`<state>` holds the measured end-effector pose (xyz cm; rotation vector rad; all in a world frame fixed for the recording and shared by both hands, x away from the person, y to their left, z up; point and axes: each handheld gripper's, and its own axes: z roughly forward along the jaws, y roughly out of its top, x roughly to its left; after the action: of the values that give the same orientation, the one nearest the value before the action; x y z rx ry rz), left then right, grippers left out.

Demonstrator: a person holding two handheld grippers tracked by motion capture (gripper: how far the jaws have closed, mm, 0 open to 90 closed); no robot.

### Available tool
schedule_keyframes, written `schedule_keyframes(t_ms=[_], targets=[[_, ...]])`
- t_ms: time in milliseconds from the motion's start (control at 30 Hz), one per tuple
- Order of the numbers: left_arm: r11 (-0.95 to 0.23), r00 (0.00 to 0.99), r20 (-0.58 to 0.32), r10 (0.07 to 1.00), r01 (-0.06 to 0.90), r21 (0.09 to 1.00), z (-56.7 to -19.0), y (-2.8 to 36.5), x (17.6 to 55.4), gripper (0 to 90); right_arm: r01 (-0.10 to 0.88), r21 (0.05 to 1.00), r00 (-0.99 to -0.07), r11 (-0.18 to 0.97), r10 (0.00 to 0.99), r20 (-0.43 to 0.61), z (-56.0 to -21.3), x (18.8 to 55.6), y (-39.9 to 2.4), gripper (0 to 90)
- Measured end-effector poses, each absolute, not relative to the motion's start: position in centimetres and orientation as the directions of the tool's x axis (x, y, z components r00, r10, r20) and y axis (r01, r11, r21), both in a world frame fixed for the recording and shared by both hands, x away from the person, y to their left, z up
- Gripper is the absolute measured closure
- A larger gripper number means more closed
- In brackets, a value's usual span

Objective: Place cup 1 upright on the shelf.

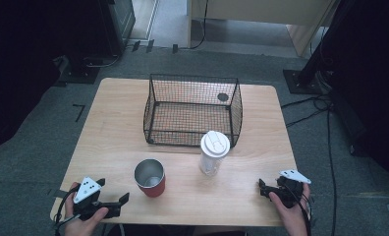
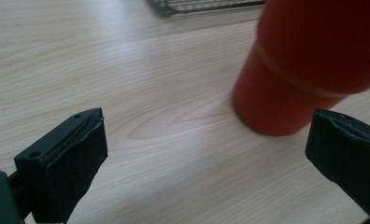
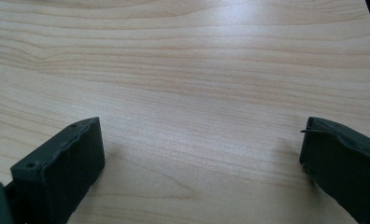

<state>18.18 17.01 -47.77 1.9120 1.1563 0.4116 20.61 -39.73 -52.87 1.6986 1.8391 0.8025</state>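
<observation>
A red cup (image 1: 150, 178) with a silvery inside stands open-topped near the table's front, left of centre; in the left gripper view its red side (image 2: 304, 70) rises at the upper right. To its right a white lidded tumbler (image 1: 214, 153) stands upright in front of a black wire basket (image 1: 192, 109). My left gripper (image 1: 113, 192) rests at the front left corner, open, its jaws wide apart with bare wood between them (image 2: 206, 158). Over at the front right edge my right gripper (image 1: 267, 189) is open too, nothing between its jaws (image 3: 202, 158).
The wooden table (image 1: 109, 128) stands on grey carpet. A dark round mark (image 1: 223, 97) shows through the basket's mesh at its back right. Cables (image 1: 310, 105) trail on the floor to the right, and dark stands flank the table's far corners.
</observation>
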Motion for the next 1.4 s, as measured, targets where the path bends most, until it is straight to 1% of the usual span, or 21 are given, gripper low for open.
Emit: schedule_keyframes(t_ms=[100, 167, 500, 633, 800, 867, 1400], targets=[[-0.232, 0.542, -0.136, 0.829, 0.556, 0.798, -47.7, 16.3, 18.0, 0.0, 0.696, 0.717, -0.09, 0.045, 0.996, 0.026, -52.9, 20.6, -39.7, 0.0], [-0.26, 0.565, -0.12, 0.817, 0.545, 0.797, -47.5, 15.5, 17.7, 0.0, 0.696, 0.717, -0.09, 0.044, 0.996, 0.026, -52.9, 20.6, -39.7, 0.0], [-0.266, 0.598, -0.115, 0.793, 0.51, 0.818, -45.9, 14.4, 17.4, 0.0, 0.696, 0.717, -0.091, 0.045, 0.996, 0.026, -52.9, 20.6, -39.7, 0.0], [-0.27, 0.62, -0.121, 0.775, 0.498, 0.824, -45.4, 13.3, 17.6, 0.0, 0.696, 0.717, -0.091, 0.045, 0.996, 0.026, -52.9, 20.6, -39.7, 0.0], [-0.28, 0.628, -0.11, 0.77, 0.488, 0.827, -45.0, 12.3, 18.2, 0.0, 0.696, 0.717, -0.091, 0.045, 0.996, 0.026, -52.9, 20.6, -39.7, 0.0], [-0.293, 0.628, -0.091, 0.773, 0.479, 0.827, -44.9, 11.5, 18.6, 0.0, 0.696, 0.717, -0.09, 0.044, 0.996, 0.026, -52.9, 20.6, -39.7, 0.0], [-0.351, 0.638, -0.037, 0.769, 0.47, 0.81, -45.0, 8.0, 20.6, 0.0, 0.696, 0.717, -0.09, 0.044, 0.996, 0.026, -52.9, 20.6, -39.7, 0.0]])
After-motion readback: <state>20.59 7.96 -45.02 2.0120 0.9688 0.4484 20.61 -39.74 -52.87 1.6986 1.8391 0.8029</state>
